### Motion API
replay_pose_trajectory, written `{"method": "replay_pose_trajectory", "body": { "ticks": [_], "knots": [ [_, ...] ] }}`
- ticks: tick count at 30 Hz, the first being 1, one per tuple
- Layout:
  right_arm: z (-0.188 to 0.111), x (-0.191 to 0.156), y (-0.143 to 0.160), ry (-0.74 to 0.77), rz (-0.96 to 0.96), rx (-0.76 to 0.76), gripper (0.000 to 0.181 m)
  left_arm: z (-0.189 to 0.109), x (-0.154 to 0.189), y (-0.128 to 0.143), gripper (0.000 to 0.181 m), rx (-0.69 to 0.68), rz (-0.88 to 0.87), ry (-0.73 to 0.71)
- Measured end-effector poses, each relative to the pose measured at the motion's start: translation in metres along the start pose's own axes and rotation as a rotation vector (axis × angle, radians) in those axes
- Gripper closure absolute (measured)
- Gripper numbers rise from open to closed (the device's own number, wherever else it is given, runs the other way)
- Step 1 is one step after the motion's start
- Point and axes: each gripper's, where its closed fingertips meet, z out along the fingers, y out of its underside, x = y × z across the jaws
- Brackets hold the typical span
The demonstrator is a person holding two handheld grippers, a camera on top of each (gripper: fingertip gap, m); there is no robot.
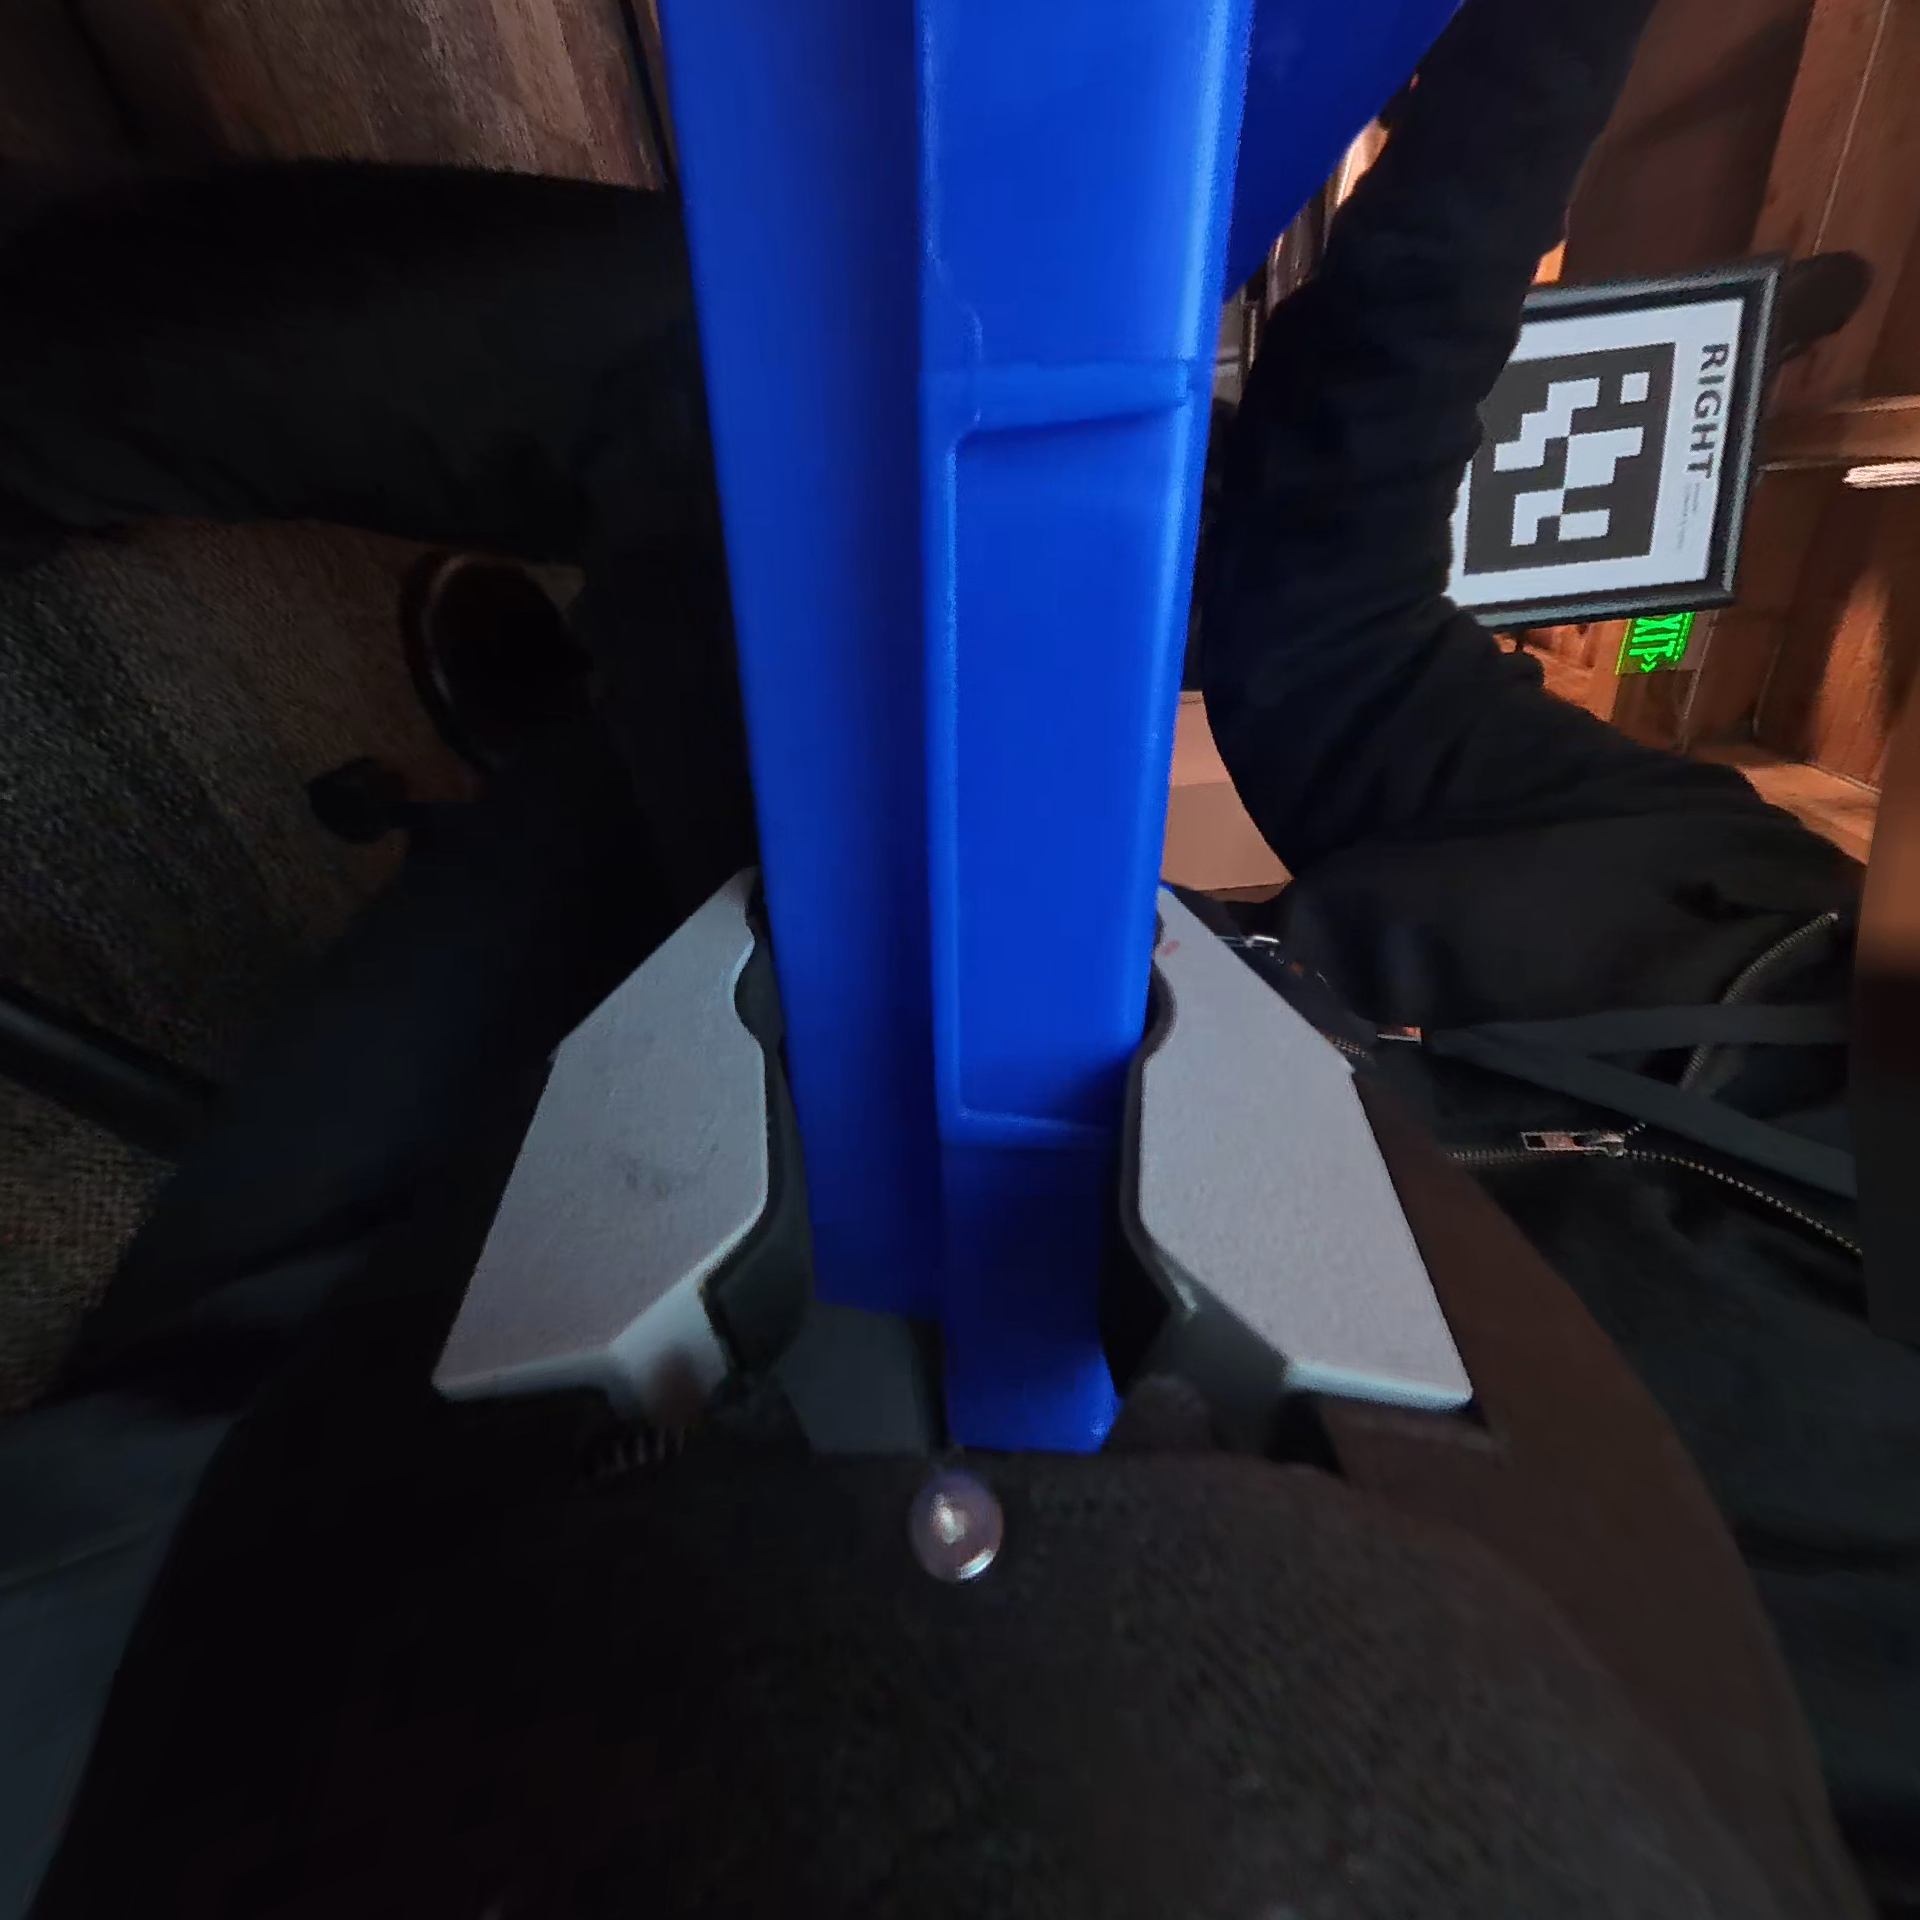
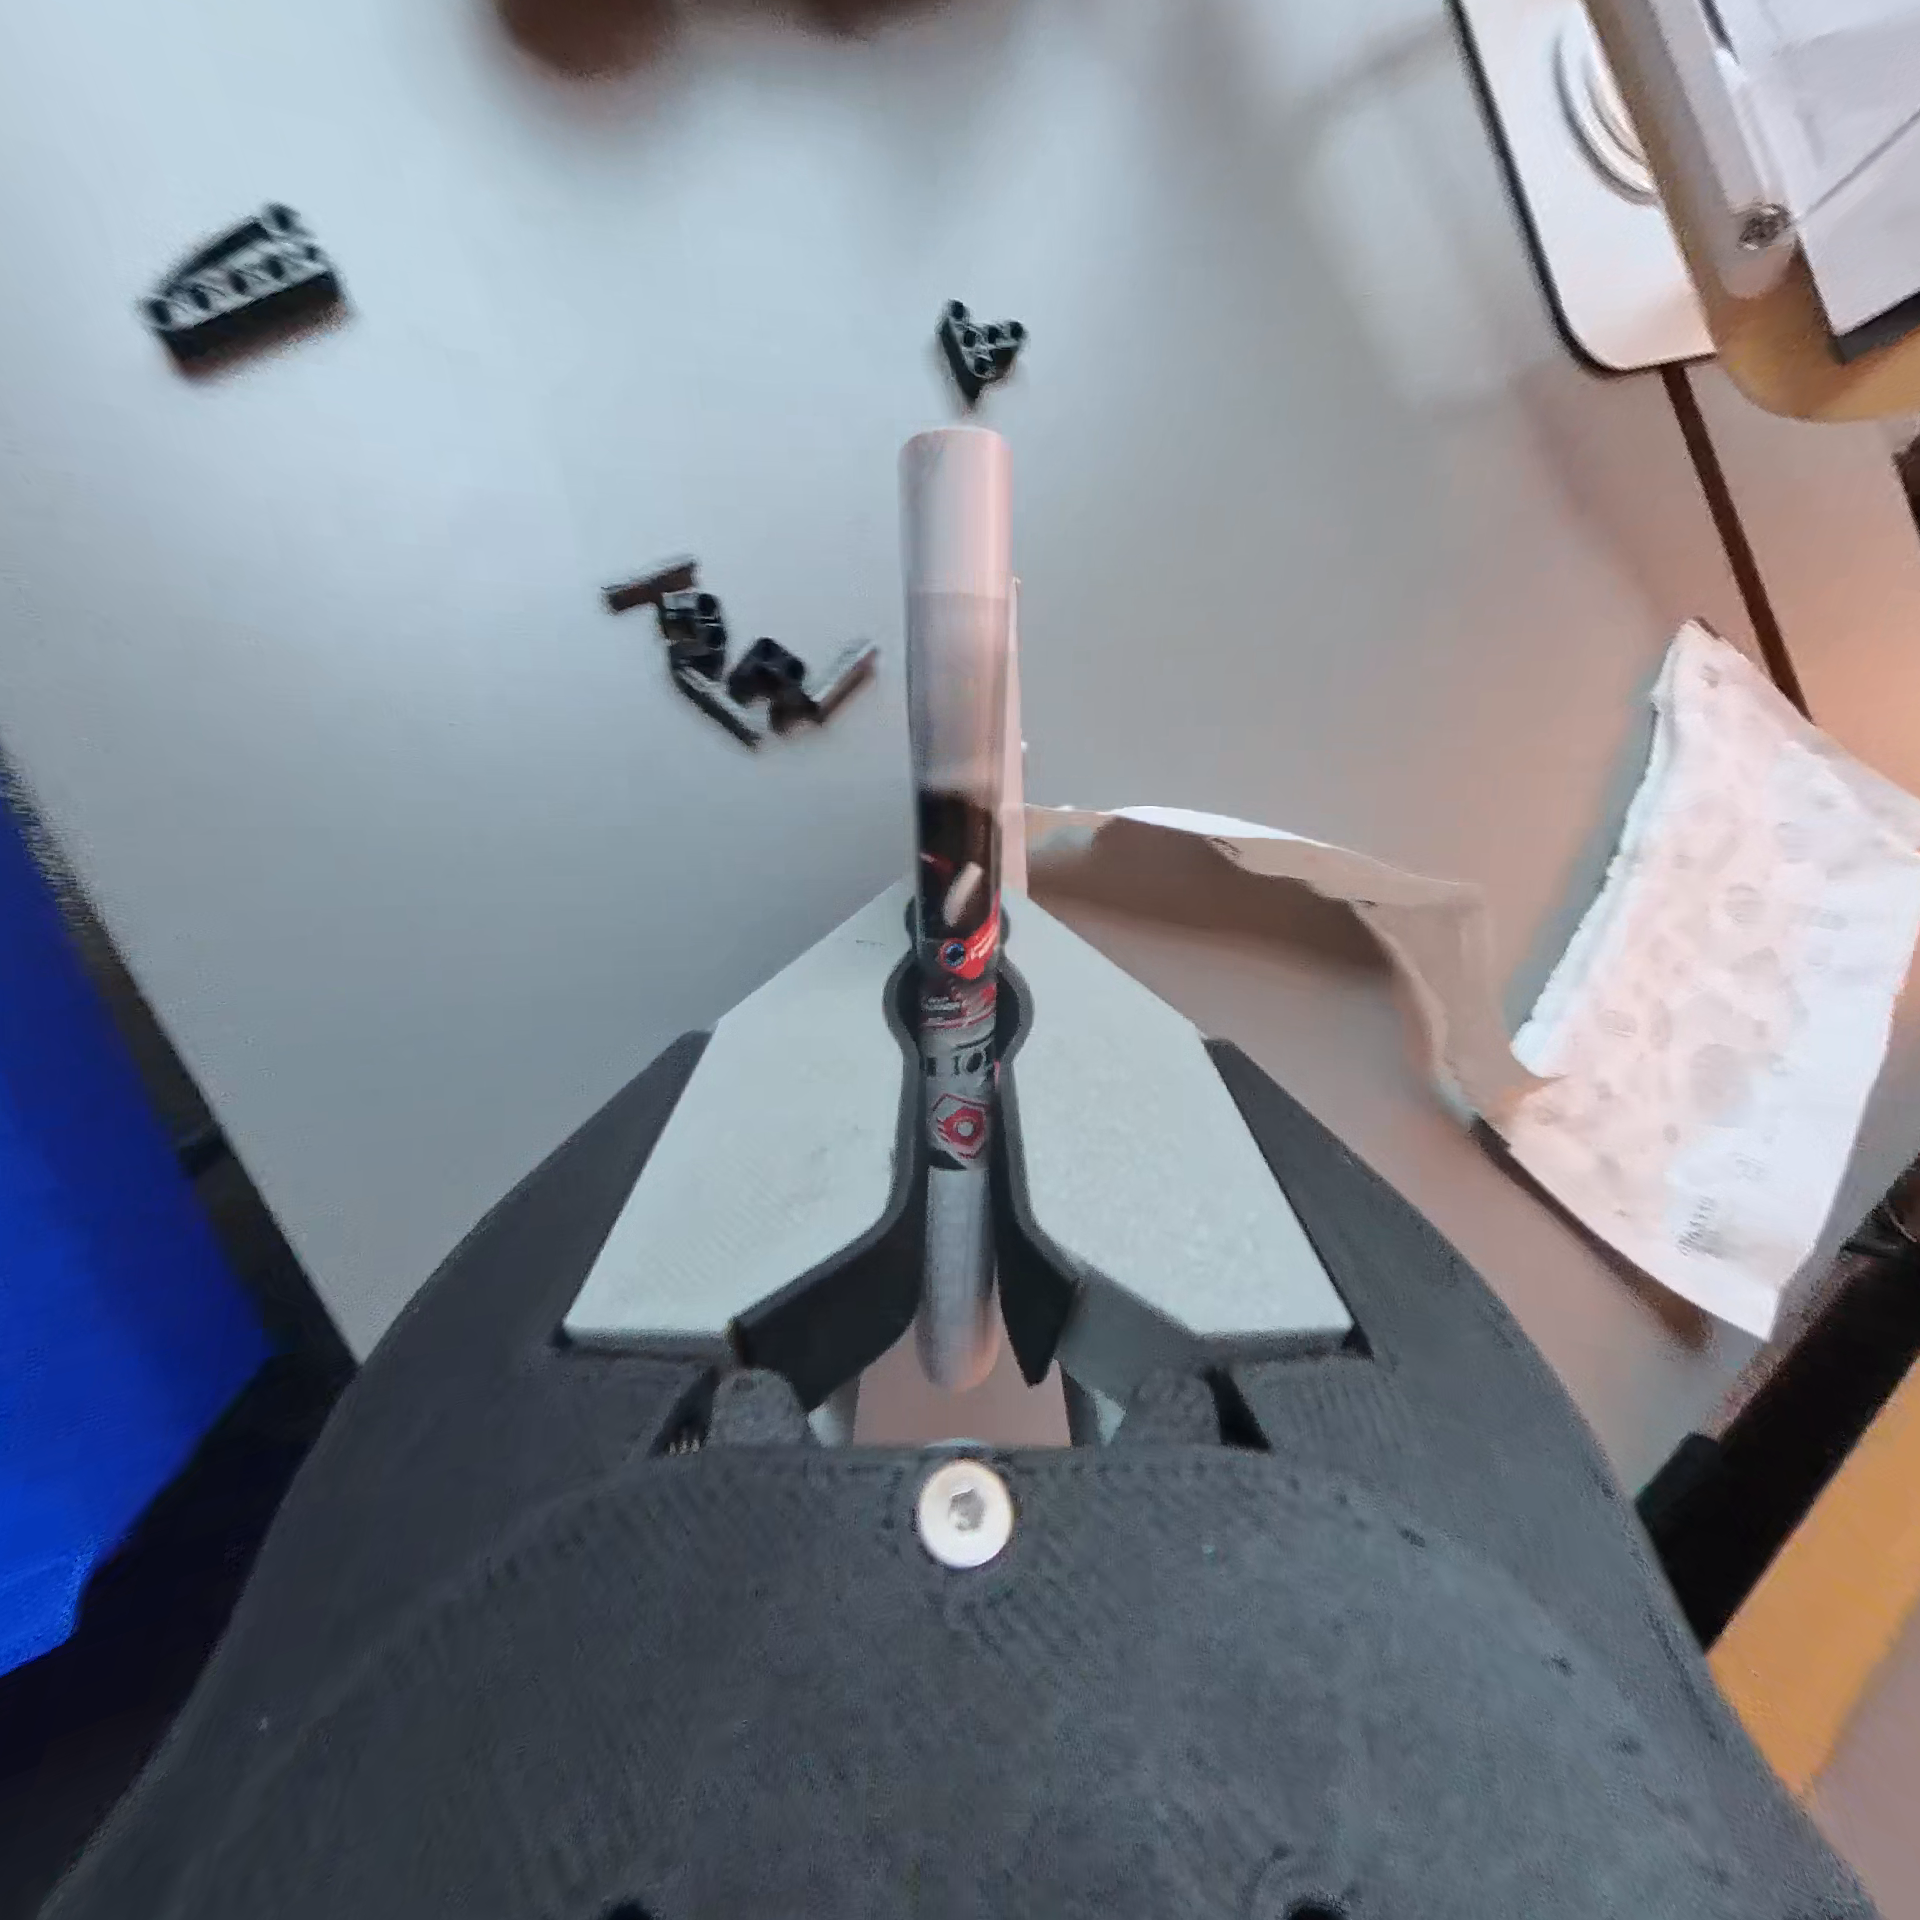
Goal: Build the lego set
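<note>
The left gripper (image 1: pixel 961 1122) has flat grey fingers (image 1: pixel 623 1174) with black pads and a black textured body. The right gripper (image 2: pixel 961 1039) looks alike, with a silver hex screw (image 2: pixel 964 1512). A black sleeve (image 1: pixel 1351 582) shows.

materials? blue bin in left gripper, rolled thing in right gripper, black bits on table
Blue bin: moulded plastic, smooth semi-gloss, with ribs and seams. Rolled thing: looks like printed paper, likely a booklet, curled edge, slight sheen. Black bits: hard glossy plastic with holes, though blurred.

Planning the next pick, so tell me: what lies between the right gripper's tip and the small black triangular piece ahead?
Only the held booklet edge-on; beyond its end, bare table up to the triangular piece, per the right wrist view.
</note>
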Motion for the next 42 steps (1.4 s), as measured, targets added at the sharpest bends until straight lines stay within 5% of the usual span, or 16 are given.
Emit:
{"method": "replay_pose_trajectory", "body": {
  "ticks": [5,15,21,26,32,42],
  "knots": [
    [0.026,0.004,-0.010,-0.010,-0.036,-0.056,0.179,-0.001,-0.007,0.000,0.116,-0.009,-0.041,0.024],
    [0.082,0.050,-0.084,0.061,-0.167,-0.107,0.179,-0.019,-0.025,-0.009,0.116,0.045,-0.081,0.032],
    [0.125,0.043,-0.086,0.007,-0.252,-0.207,0.179,-0.022,-0.035,-0.017,0.116,0.058,-0.091,0.036],
    [0.109,0.011,-0.079,-0.132,-0.363,-0.187,0.179,-0.021,-0.029,-0.022,0.116,0.070,-0.087,0.092],
    [0.066,0.039,-0.090,-0.030,-0.244,-0.100,0.179,-0.022,-0.027,-0.025,0.116,0.062,-0.049,0.077],
    [0.098,-0.040,-0.090,-0.138,-0.399,-0.166,0.179,-0.023,-0.035,-0.032,0.116,0.071,-0.074,0.090]
  ]
}}
